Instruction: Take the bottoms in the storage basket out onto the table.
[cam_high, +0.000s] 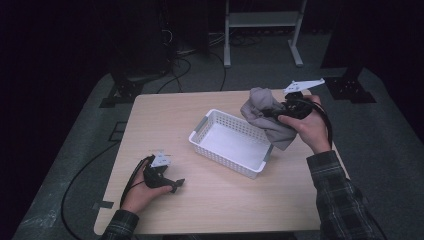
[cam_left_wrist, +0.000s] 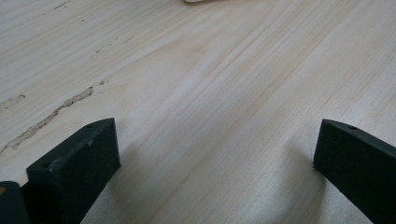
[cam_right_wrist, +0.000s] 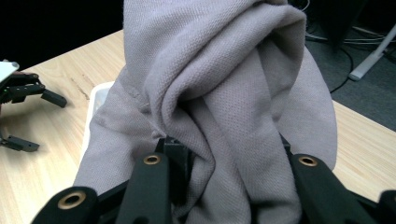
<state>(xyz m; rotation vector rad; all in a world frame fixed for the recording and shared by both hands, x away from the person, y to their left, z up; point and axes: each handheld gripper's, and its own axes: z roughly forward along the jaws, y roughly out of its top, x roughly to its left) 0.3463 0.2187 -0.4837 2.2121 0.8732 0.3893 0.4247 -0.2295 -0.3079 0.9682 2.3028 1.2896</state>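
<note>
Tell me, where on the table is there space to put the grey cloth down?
The white basket is empty inside. Bare wood lies on the table between its far left corner and the basket, and along the near edge between both sleeves. It is tighter by the basket's right end, where the right gripper holds the grey cloth.

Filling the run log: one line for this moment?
right gripper: shut on grey cloth, lifted beside white basket | left gripper: open, on table
</note>
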